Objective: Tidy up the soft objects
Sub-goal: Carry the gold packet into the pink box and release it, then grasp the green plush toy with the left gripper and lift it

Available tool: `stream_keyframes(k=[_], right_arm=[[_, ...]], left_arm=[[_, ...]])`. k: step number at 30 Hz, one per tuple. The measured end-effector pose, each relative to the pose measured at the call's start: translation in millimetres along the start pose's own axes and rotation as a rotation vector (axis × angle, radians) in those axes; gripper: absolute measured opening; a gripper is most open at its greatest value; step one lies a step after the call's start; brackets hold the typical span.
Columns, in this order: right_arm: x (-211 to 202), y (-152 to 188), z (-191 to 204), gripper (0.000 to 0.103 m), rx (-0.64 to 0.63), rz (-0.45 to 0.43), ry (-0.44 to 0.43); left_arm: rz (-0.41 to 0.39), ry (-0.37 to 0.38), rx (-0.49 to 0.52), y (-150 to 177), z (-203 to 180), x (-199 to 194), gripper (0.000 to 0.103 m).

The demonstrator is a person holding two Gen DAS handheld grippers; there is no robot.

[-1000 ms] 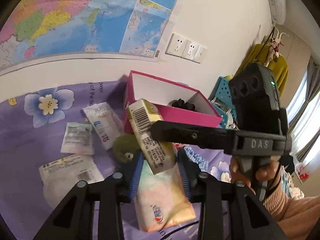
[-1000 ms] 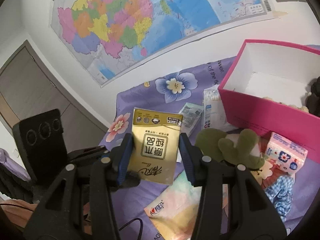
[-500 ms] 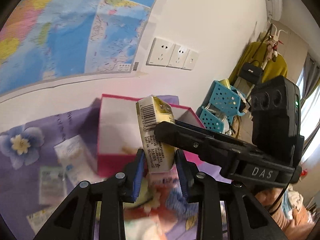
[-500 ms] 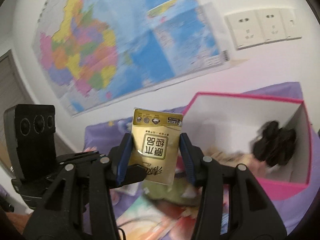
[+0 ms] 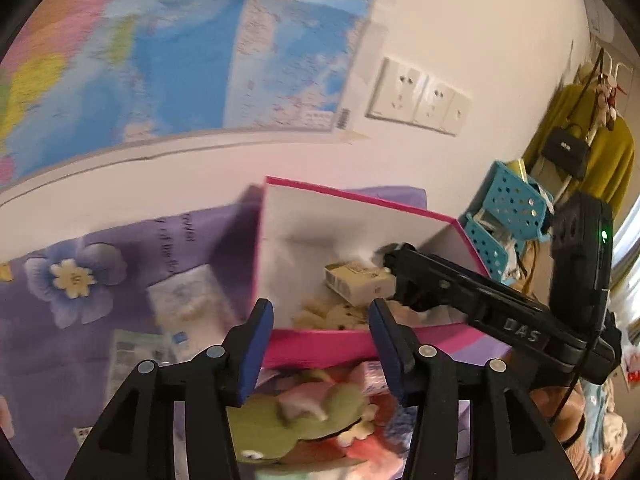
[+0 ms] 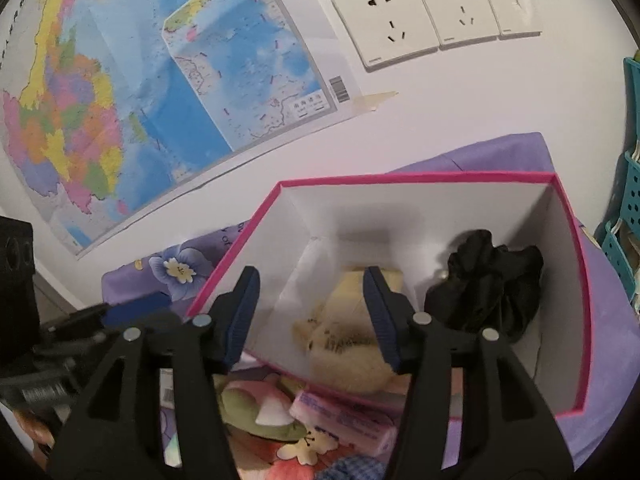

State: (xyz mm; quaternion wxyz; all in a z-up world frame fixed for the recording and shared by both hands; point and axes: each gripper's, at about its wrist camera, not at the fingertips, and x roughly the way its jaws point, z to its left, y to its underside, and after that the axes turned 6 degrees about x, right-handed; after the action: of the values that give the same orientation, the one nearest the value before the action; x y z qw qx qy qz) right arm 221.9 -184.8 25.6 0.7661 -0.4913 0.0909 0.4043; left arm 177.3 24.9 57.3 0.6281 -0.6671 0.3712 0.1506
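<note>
Hovering over the pink box (image 6: 582, 320) (tissue pack (image 5: 358, 282) inside), both hand-held grippers gape

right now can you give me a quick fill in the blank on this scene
1. The box has a rim coloured ____.
2. Both the left tool and right tool are ____.
3. The crumpled fabric in the box is ____.
4. The sockets are mounted on the ____.

Missing words: pink; open; black; wall
</note>
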Motion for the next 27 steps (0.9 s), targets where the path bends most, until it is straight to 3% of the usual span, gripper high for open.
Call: stream_keyframes(k=[5,11,18,27], right_arm=[[-20.9,18.2,19.2,0.056,-0.089,-0.005,-0.094],[-21.8,53.2,45.2,0.056,-0.204,0.082,-0.159],[4.9,80.5,46.9,0.056,-0.216,0.164,-0.133],[18.9,89.8,52.9,0.056,-0.249,0.174,-0.099]], left_arm=[[-0.018,-0.049,-0.053,20.8,25.4,-14.1,0.051],[0.009,-0.069,-0.063,42.7,35.5,-17.4,0.051],[0.058,-0.07,-0.066,61.7,38.4,-10.1,0.051],[0.101,-0.068,-0.048,71.5,30.0,3.5,0.051]])
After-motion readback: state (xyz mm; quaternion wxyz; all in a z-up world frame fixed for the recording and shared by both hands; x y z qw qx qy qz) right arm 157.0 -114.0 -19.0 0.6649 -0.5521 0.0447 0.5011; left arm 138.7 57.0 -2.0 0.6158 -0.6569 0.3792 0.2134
